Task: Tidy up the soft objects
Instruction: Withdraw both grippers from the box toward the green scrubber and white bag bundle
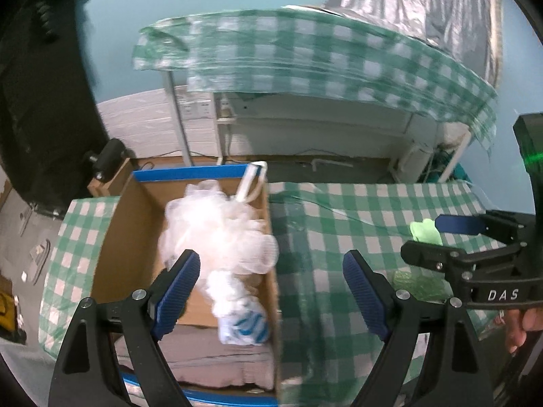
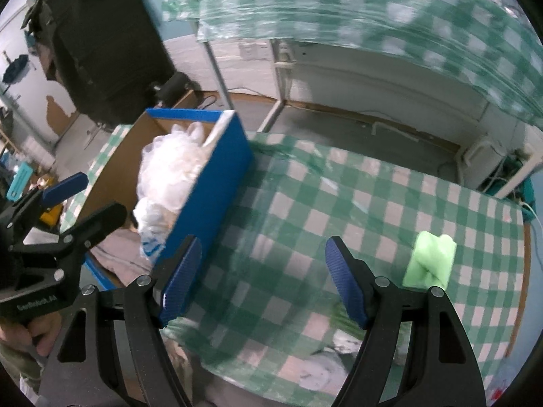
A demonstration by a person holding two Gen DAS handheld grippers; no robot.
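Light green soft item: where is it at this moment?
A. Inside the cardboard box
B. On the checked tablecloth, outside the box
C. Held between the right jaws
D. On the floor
B. The light green soft item lies on the checked tablecloth, apart from the cardboard box, and the right gripper stands open and empty.

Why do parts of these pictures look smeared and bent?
Left wrist view: the far checked cloth is streaked by motion blur, while the fingers stay sharp. Right wrist view: the same cloth smears, the box edge softens, and straight lines bow from the fisheye lens.
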